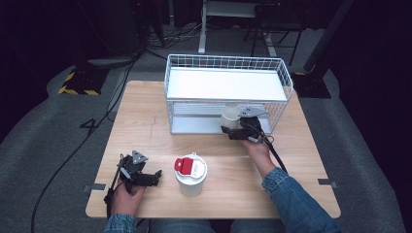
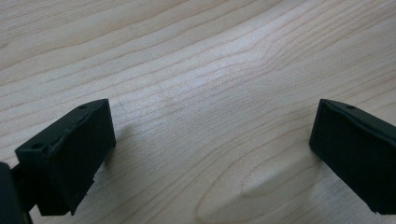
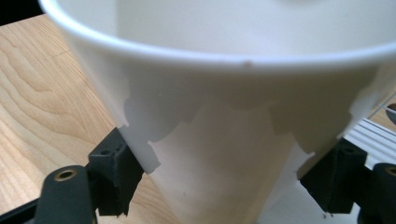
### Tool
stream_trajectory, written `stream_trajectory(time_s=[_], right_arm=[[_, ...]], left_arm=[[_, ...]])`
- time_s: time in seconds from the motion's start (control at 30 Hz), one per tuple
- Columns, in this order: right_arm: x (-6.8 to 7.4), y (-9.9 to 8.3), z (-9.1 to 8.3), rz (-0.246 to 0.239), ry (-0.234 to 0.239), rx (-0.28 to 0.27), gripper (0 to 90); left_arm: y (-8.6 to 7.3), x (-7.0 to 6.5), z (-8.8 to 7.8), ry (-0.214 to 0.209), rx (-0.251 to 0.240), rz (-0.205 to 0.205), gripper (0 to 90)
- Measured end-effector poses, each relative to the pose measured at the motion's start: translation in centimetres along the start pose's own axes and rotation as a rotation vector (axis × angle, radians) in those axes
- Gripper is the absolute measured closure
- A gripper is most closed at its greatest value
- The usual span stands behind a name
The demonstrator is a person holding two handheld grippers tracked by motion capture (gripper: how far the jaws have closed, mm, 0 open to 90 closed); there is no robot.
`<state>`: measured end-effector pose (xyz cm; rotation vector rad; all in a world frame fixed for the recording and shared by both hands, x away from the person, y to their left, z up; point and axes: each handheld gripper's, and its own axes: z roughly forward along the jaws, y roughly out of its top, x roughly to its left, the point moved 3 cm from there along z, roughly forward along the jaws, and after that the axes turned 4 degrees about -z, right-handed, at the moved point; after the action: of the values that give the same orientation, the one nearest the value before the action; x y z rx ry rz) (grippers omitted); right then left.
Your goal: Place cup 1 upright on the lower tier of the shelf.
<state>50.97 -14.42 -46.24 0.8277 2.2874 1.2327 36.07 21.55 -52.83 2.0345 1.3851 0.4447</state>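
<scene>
The right tongs [image 1: 232,130] grip a white paper cup [image 1: 230,116] at the wire rack's [image 1: 286,82] lower opening, while the left tongs [image 1: 154,175] rest wide open and empty on the bench [image 1: 145,116].

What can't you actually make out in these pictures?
- Bottom of the white cup: in the right gripper view the lower picture edge cuts it off; in the high view the right tool covers it.
- Whether anything is inside that cup: too small in the high view.
- Print on the lidded cup: too small in the high view.
- Lower level of the wire rack: partly hidden by its white shelf.
- Left tool: body cut off.
</scene>
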Motion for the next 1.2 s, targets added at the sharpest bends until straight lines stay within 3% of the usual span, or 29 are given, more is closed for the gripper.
stream_trajectory(time_s=[0.43, 0.73, 1.2], right_arm=[[-0.4, -0.2, 2.2, -0.005, -0.051, -0.009, 23.1], [-0.9, -0.2, 3.5, 0.027, -0.083, -0.005, 23.1], [-1.2, -0.1, 5.4, 0.034, -0.097, 0.003, 23.0]], left_arm=[[0.0, 0.0, 0.0, 0.0, 0.0, 0.0, 0.7], [0.0, 0.0, 0.0, 0.0, 0.001, 0.0, 0.7], [0.0, 0.0, 0.0, -0.001, 0.001, -0.002, 0.8]])
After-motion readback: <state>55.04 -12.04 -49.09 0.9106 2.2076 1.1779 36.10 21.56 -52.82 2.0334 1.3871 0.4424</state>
